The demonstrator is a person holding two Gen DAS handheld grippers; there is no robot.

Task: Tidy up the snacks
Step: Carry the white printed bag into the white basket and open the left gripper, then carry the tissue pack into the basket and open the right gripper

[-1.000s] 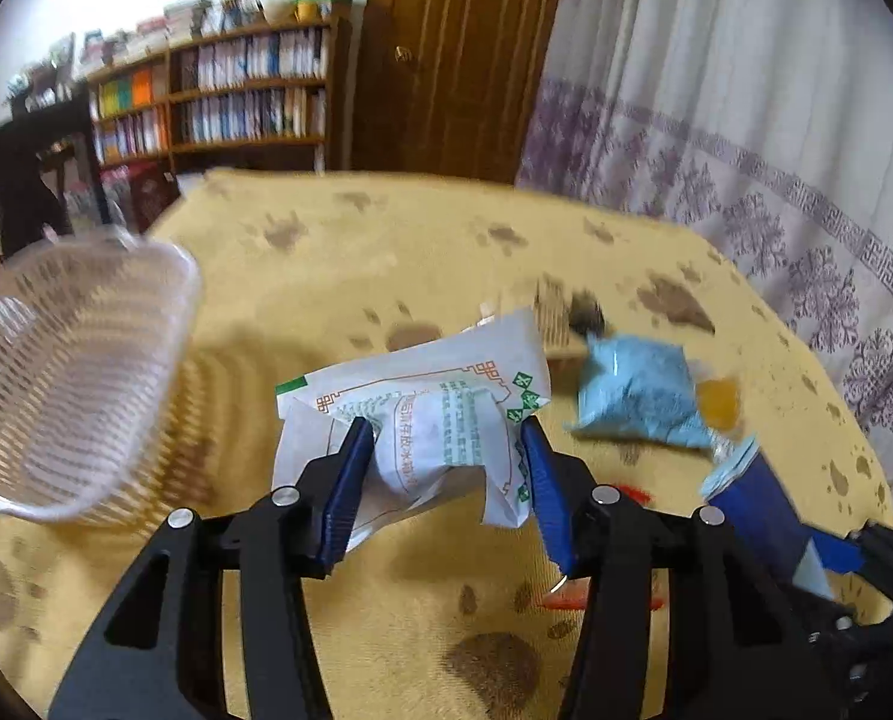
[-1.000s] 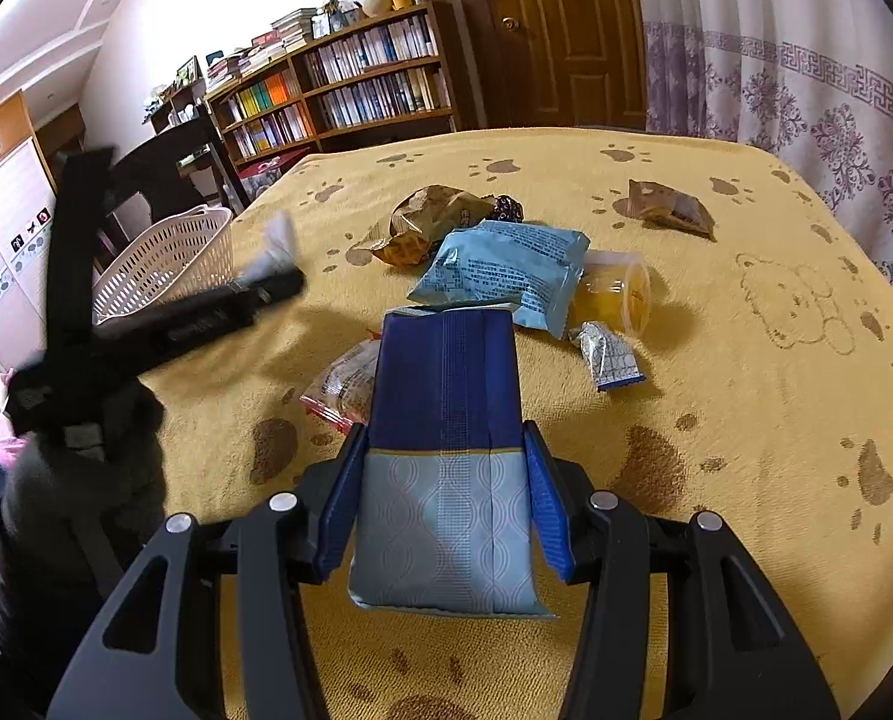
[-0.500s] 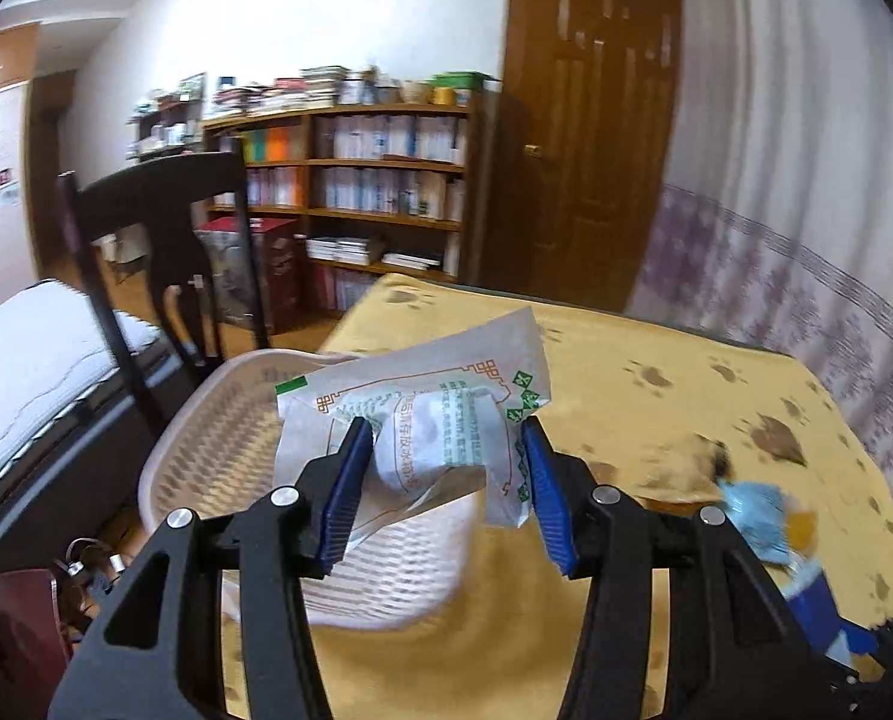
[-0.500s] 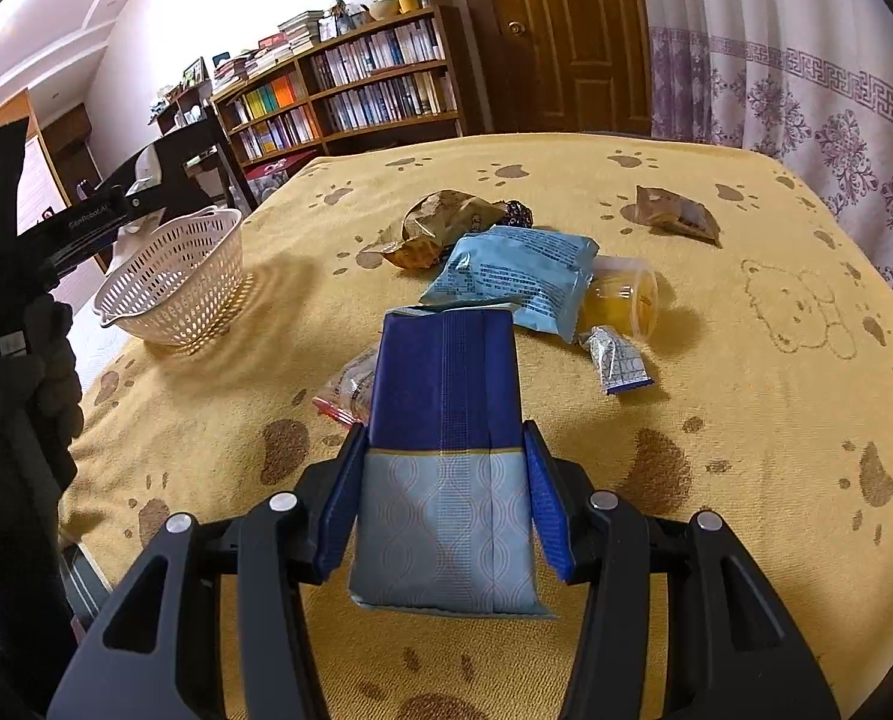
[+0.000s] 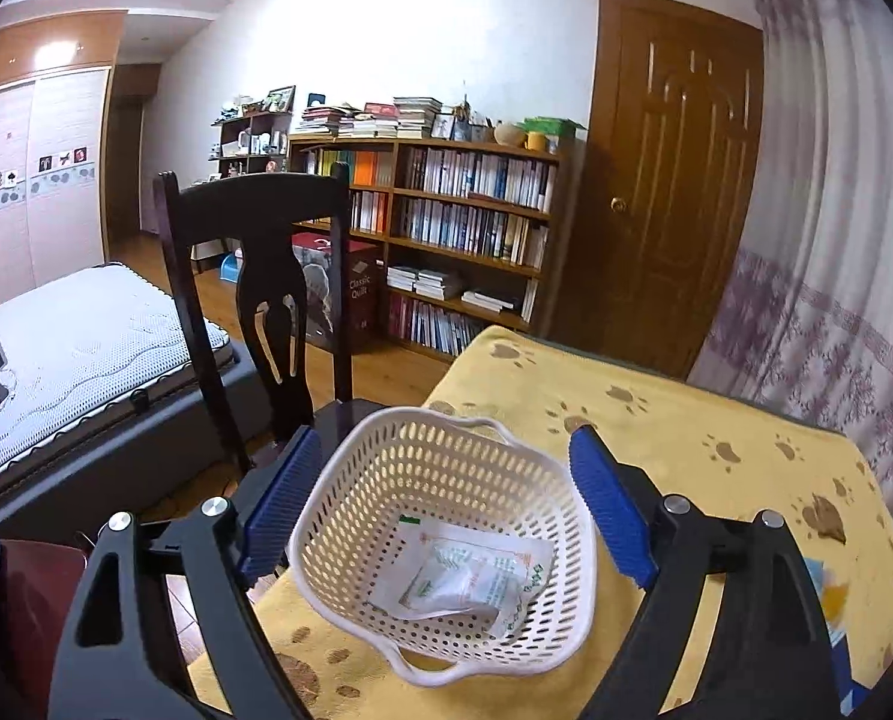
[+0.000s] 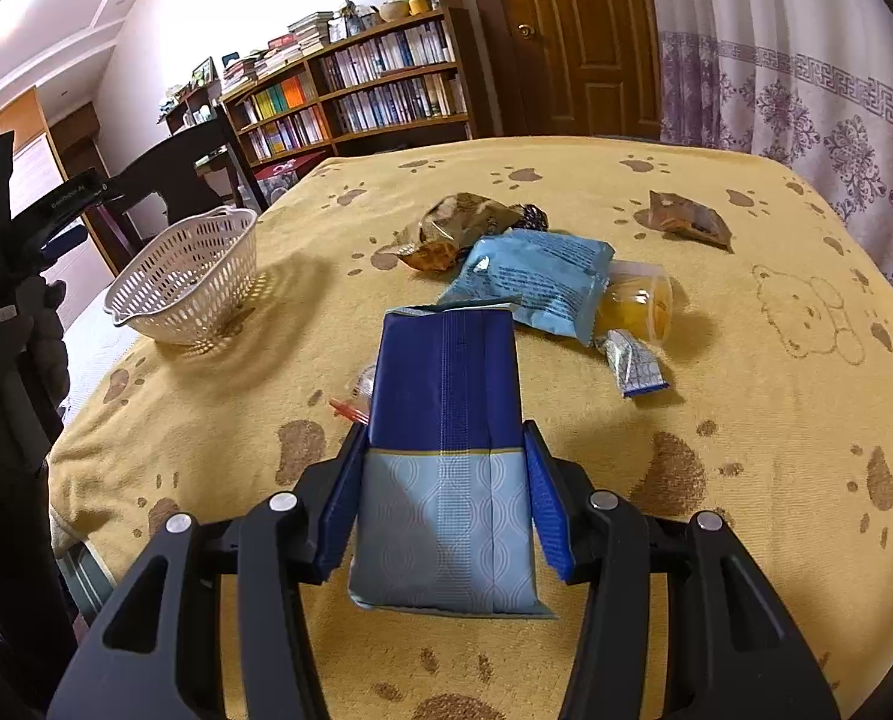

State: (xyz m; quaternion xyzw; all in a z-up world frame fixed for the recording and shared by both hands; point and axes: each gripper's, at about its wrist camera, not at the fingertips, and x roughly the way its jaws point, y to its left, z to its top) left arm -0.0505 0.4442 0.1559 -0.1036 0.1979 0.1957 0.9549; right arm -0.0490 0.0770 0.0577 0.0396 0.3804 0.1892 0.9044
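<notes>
White plastic basket, perforated walls, wavy rim, small loop handles, near the table corner on a yellow fleecy cloth printed with brown paw marks. Inside, flat on the bottom: a white paper-like sachet with green print, slightly crumpled. Left gripper above the basket, blue ribbed pads spread wide on either side of the rim, empty. Dark wooden chair just beyond the table edge, close behind the basket.

Right gripper clamped on a pouch, smooth foil, dark blue top half, pale blue patterned lower half, pads pressed against both sides. Beyond it on the cloth: a light blue crinkled bag, a clear cup of orange jelly touching that bag, a small silver-and-blue wrapper just beside the cup, a brown glossy packet, another brown packet apart near the right edge. Bare cloth between the pouch and the basket; wide bare cloth at right too.
</notes>
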